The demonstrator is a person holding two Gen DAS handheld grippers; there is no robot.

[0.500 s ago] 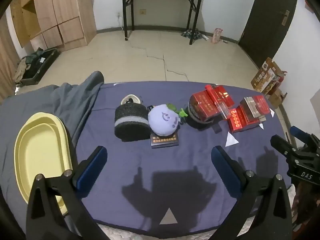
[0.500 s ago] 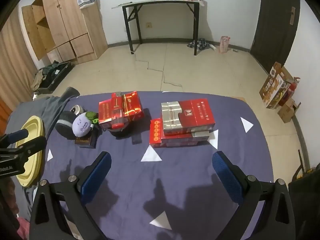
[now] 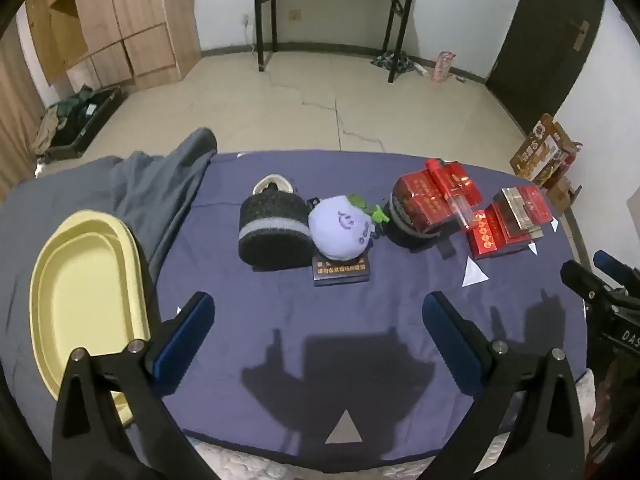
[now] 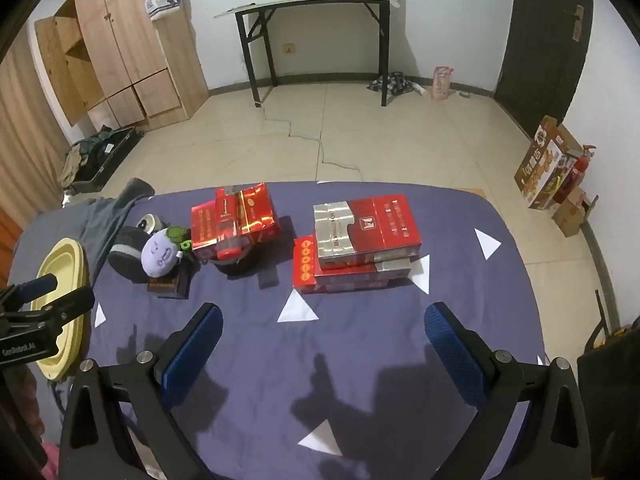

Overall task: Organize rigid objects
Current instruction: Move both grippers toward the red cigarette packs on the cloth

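the red cartons [image 4: 360, 248] lie stacked on the surface [image 4: 360, 360] ahead of the right gripper [image 4: 322, 336], beyond the gap between its jaws and a little toward the right one; a second red bundle [image 4: 234, 220] rests on a dark round object farther ahead, off past the left jaw. ahead of the left gripper [image 3: 318, 322], between its jaws but well beyond them, a small dark box [image 3: 341, 270] carries a purple plush toy [image 3: 342, 228], with a black knitted item [image 3: 274, 236] touching the toy on the left-jaw side. a yellow tray [image 3: 80, 292] lies outside the left jaw. both sets of jaws stand spread wide with nothing between them, hovering above the cloth. judgement: no object is in hand, so the sorting step appears not yet begun. the next move likely calls for lowering one gripper forward over a rigid box, squaring the jaws to its sides, and closing; the plush would need clearing off the dark box first.
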